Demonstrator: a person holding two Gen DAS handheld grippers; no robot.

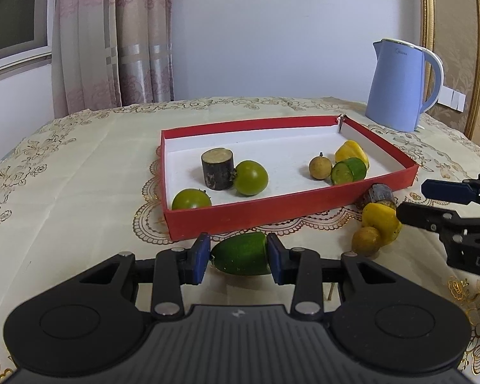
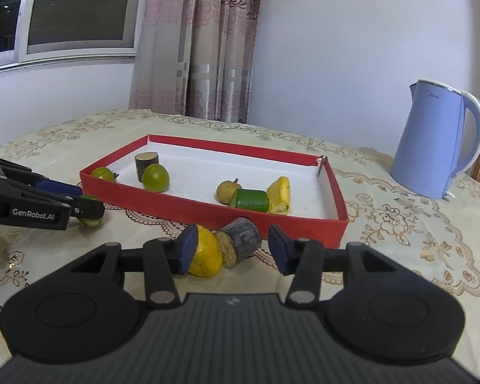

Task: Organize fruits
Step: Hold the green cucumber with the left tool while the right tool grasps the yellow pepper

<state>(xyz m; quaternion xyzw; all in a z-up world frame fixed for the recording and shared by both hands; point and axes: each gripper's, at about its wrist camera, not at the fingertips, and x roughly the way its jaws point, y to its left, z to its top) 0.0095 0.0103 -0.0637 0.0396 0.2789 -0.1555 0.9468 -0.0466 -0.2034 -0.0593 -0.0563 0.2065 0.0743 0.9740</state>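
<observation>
Gripping cucumber (image 1: 241, 253), left tongs (image 1: 238, 256) sat before red tray (image 1: 272, 214); right tongs (image 2: 232, 249) apart, straddling yellow chunk (image 2: 206, 256) and dark stub (image 2: 240, 240) on tabletop (image 1: 80, 176).

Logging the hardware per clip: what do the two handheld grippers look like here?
Both match: the left gripper and right gripper have black linkage arms with silver pivot pins, blue pads on the jaws, a ribbed dark grey body and two round black discs. "GenRobot.AI" is printed in white on the left one's side. No hands, sleeves or cables show.
</observation>
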